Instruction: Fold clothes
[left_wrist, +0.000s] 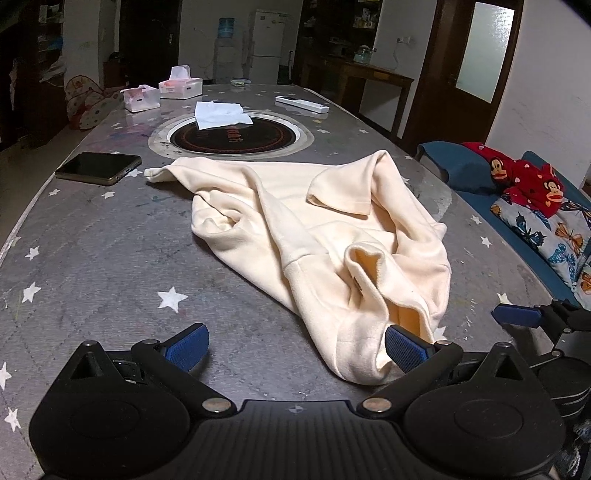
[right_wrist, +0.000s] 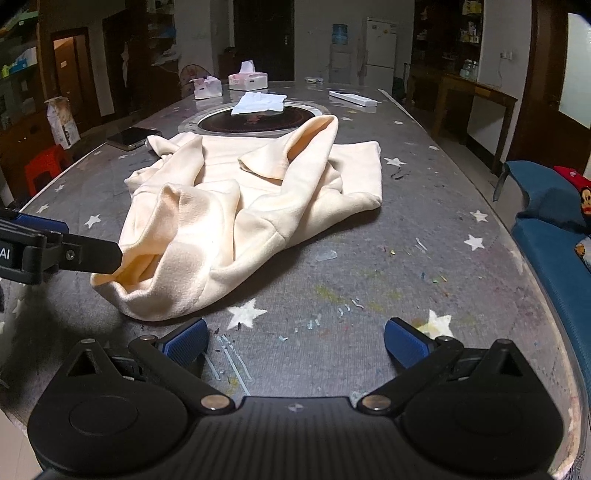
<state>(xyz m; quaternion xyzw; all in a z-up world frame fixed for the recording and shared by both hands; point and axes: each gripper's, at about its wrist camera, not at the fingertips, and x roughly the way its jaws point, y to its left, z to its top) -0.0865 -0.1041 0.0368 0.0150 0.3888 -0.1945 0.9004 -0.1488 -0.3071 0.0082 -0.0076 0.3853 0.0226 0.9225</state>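
Observation:
A cream fleece garment (left_wrist: 332, 236) lies crumpled on the grey star-patterned table (left_wrist: 110, 258); it also shows in the right wrist view (right_wrist: 236, 206). My left gripper (left_wrist: 295, 347) is open at the garment's near hem; its right blue pad (left_wrist: 404, 349) touches the cloth edge and nothing is between the jaws. From the right wrist view the left gripper's finger (right_wrist: 88, 253) reaches into the hem opening. My right gripper (right_wrist: 293, 345) is open and empty over bare table (right_wrist: 369, 258), to the right of the garment's near end.
A phone (left_wrist: 99, 168), two tissue boxes (left_wrist: 181, 86), a white cloth (left_wrist: 221, 114) on a round inset hob (left_wrist: 232, 138) and a remote (left_wrist: 301, 103) lie farther back. A blue chair with red and butterfly clothes (left_wrist: 532, 206) stands at the right edge.

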